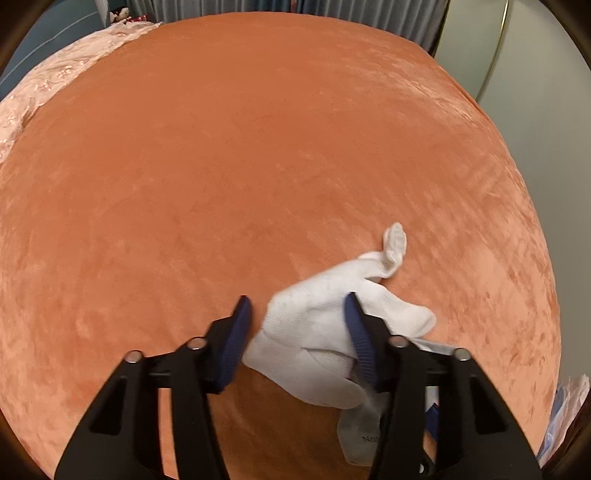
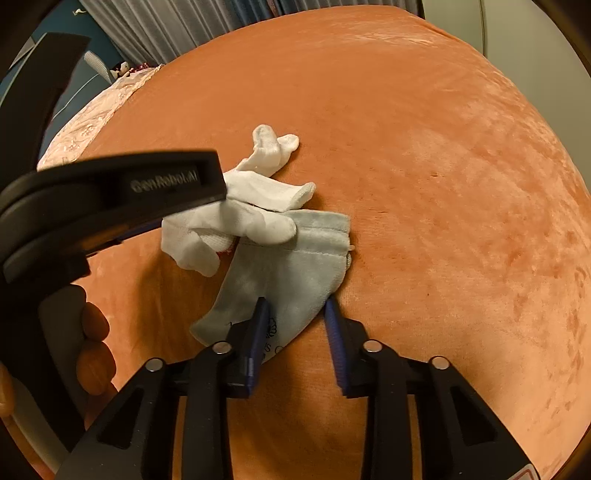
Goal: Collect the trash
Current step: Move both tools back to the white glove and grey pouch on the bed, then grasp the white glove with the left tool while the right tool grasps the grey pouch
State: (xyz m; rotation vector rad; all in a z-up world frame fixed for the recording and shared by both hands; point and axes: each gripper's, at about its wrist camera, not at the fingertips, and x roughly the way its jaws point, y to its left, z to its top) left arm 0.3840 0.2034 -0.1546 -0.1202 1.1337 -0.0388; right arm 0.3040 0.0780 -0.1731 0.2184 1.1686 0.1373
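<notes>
A white glove [image 1: 314, 332] lies crumpled on the orange velvet bed cover [image 1: 221, 166]; it also shows in the right wrist view [image 2: 255, 206]. My left gripper [image 1: 297, 306] is open, its jaws on either side of the glove's near part. A grey velvet pouch [image 2: 291, 273] lies partly under the glove; a corner of it shows in the left wrist view [image 1: 360, 439]. My right gripper [image 2: 297, 304] is open, its jaws straddling the pouch's near edge. The left gripper's black body [image 2: 110, 199] crosses the left of the right wrist view.
A pink embroidered cloth [image 1: 48, 85] lies along the bed's far left edge. Grey curtains [image 2: 166, 26] hang behind the bed. A pale wall [image 1: 535, 92] stands to the right. A blue and white item [image 1: 561, 417] sits off the bed's right edge.
</notes>
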